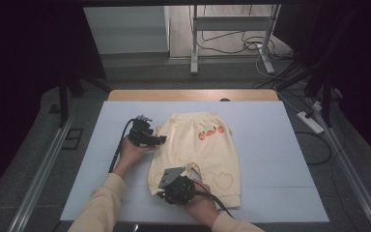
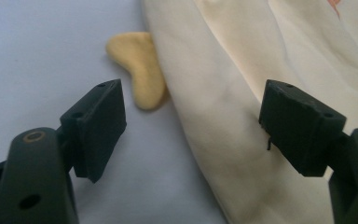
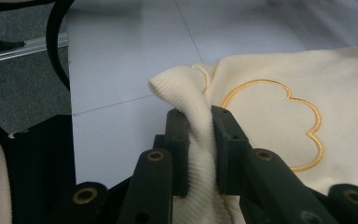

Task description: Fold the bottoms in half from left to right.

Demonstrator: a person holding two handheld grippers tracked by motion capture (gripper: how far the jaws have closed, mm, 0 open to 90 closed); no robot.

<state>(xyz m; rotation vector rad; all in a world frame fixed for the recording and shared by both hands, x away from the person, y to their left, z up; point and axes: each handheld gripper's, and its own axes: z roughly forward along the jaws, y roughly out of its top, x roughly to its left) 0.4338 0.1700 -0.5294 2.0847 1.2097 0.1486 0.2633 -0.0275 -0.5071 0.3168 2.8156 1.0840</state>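
Note:
Pale yellow baby shorts [image 1: 198, 150] with orange fruit prints lie flat on the white board [image 1: 270, 145]. My left gripper [image 1: 158, 140] is open at the shorts' left edge near the waistband. In the left gripper view, my left gripper [image 2: 191, 126] straddles the edge of the cloth [image 2: 242, 93], one jaw over the board and one over fabric, beside a small darker yellow flap [image 2: 142, 74]. My right gripper [image 1: 162, 194] is at the near left leg. In the right gripper view, my right gripper [image 3: 198, 126] is shut on the ribbed cuff [image 3: 182, 88], next to an orange stitched outline [image 3: 286, 91].
The board covers a wooden table whose far edge [image 1: 193, 94] shows. A power strip [image 1: 310, 122] and cables lie on the floor at right. Metal rails run along both sides, and a desk frame [image 1: 194, 43] stands behind.

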